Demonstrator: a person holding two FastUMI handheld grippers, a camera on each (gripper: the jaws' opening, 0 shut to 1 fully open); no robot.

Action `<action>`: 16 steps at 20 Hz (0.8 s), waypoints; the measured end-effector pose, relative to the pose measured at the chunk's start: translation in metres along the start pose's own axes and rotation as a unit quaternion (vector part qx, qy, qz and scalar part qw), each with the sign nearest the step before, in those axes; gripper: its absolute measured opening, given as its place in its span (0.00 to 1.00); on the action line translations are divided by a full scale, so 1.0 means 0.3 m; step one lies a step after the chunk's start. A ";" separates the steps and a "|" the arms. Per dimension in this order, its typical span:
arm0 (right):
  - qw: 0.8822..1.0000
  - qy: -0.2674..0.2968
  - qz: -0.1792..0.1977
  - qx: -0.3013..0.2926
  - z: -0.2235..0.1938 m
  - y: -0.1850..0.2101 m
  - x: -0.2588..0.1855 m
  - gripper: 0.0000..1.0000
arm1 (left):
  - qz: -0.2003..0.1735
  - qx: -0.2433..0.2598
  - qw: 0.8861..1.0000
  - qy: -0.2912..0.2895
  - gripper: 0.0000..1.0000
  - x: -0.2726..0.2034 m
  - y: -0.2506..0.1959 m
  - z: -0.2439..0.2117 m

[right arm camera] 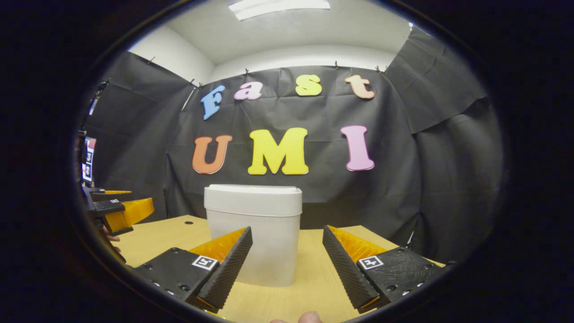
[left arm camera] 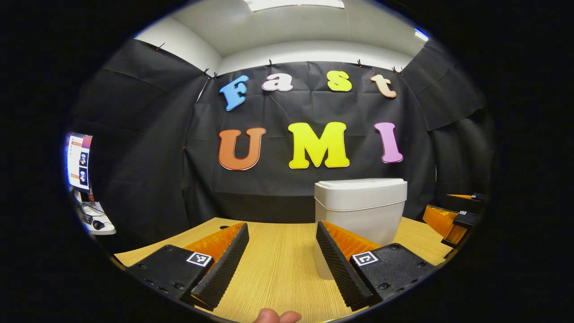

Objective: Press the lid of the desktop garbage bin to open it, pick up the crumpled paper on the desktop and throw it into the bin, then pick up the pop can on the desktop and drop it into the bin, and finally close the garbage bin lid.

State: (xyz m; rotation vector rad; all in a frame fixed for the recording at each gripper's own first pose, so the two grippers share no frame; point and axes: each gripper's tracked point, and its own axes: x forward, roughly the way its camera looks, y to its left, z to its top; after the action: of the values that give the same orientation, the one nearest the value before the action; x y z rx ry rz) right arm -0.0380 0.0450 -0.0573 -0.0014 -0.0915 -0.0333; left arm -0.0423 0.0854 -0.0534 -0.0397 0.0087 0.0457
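bin (right arm camera: 252, 237) lid down | both tongs spread, empty | desk (left arm camera: 278, 264) bare between

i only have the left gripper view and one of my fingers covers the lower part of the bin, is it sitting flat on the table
observer: yes, in the right gripper view the bin stands upright with its whole base flat on the table.
operator: is the right gripper open
observer: yes, the right gripper has its jaws wide apart with nothing held between them.
operator: what is it aimed at
observer: the front of the bin, which stands just ahead of it, a little left of the middle of the gap. From that side the lid sits level and shut.
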 end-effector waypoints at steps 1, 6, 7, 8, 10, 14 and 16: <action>1.000 0.000 0.000 -0.001 0.000 0.002 -0.001 0.98 | 0.000 0.000 1.000 -0.001 0.98 -0.003 -0.002 0.005; 1.000 0.005 0.003 -0.007 -0.009 0.015 0.002 0.98 | 0.003 0.002 1.000 0.000 0.97 -0.002 0.011 0.001; 1.000 0.005 0.004 -0.006 -0.011 0.019 -0.001 0.98 | 0.003 0.000 1.000 0.000 0.97 -0.002 0.008 0.003; 1.000 0.004 0.005 -0.007 -0.009 0.021 0.001 0.98 | 0.003 -0.001 1.000 -0.001 0.98 -0.003 0.009 0.006; 1.000 0.001 0.004 -0.008 0.001 0.019 0.000 0.98 | 0.004 0.000 1.000 -0.003 0.98 -0.003 0.007 0.013; 1.000 -0.005 0.004 -0.011 0.012 0.024 -0.001 0.97 | 0.002 0.001 1.000 -0.005 0.97 -0.008 0.004 0.013; 1.000 -0.005 0.004 -0.012 0.011 0.027 -0.002 0.97 | 0.003 0.001 1.000 -0.006 0.98 -0.005 0.008 0.018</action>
State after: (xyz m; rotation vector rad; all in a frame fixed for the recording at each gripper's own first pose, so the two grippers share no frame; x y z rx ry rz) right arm -0.0386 0.0532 -0.0542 -0.0268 -0.1011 -0.0267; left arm -0.0438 0.0879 -0.0482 -0.0366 -0.0023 0.0523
